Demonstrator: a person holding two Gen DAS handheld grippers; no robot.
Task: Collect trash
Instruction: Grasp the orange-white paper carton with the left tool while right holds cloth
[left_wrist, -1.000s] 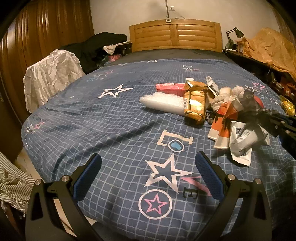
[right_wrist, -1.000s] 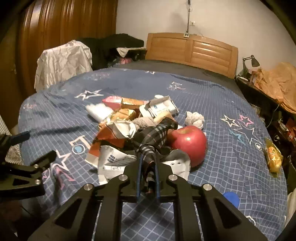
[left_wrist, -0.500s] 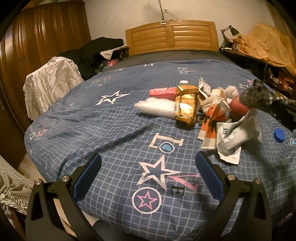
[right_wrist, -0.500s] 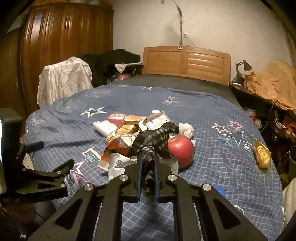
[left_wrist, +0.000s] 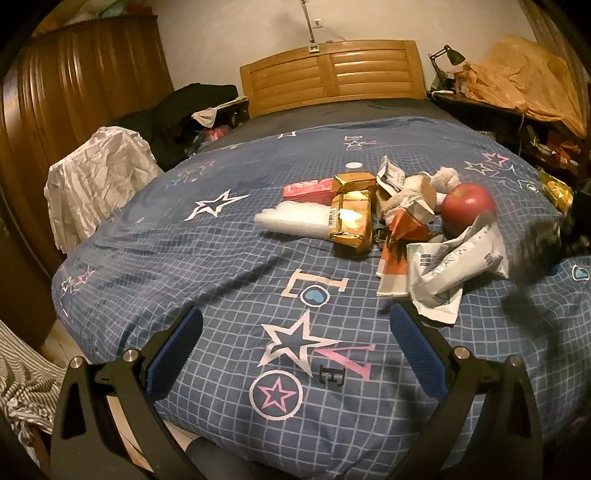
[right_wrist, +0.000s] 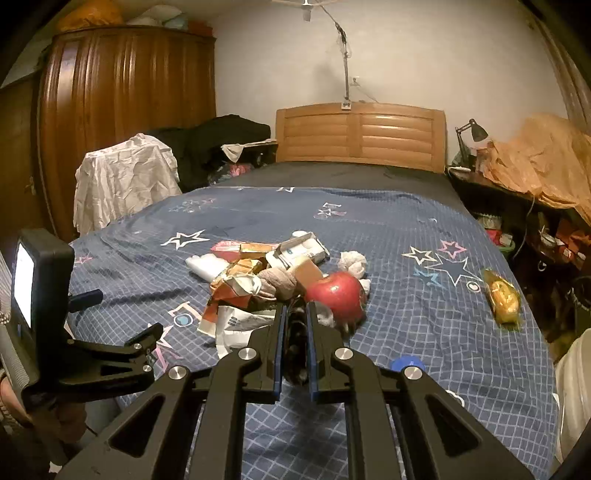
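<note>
A pile of trash lies mid-bed: gold wrappers (left_wrist: 351, 221), a pink box (left_wrist: 308, 190), a clear plastic bag (left_wrist: 291, 221), an orange-white wrapper (left_wrist: 400, 236), a crumpled white bag (left_wrist: 454, 262) and a red apple (left_wrist: 467, 206). The pile also shows in the right wrist view (right_wrist: 258, 280), with the apple (right_wrist: 336, 295). My right gripper (right_wrist: 295, 317) is shut on a dark plaid cloth (right_wrist: 295, 339), held above the bed's near edge. My left gripper (left_wrist: 295, 325) is open and empty over the near bedspread, short of the pile.
A blue star-print bedspread (left_wrist: 221, 280) covers the bed. A yellow snack packet (right_wrist: 502, 299) and a blue cap (right_wrist: 406, 363) lie at the right. A white-draped chair (right_wrist: 125, 184), wardrobe (right_wrist: 110, 110) and cluttered desk (right_wrist: 535, 177) flank the bed.
My right gripper has lifted the plaid cloth off the pile and pulled it back toward the bed's near edge. The left gripper has drawn back a little and stays open.
</note>
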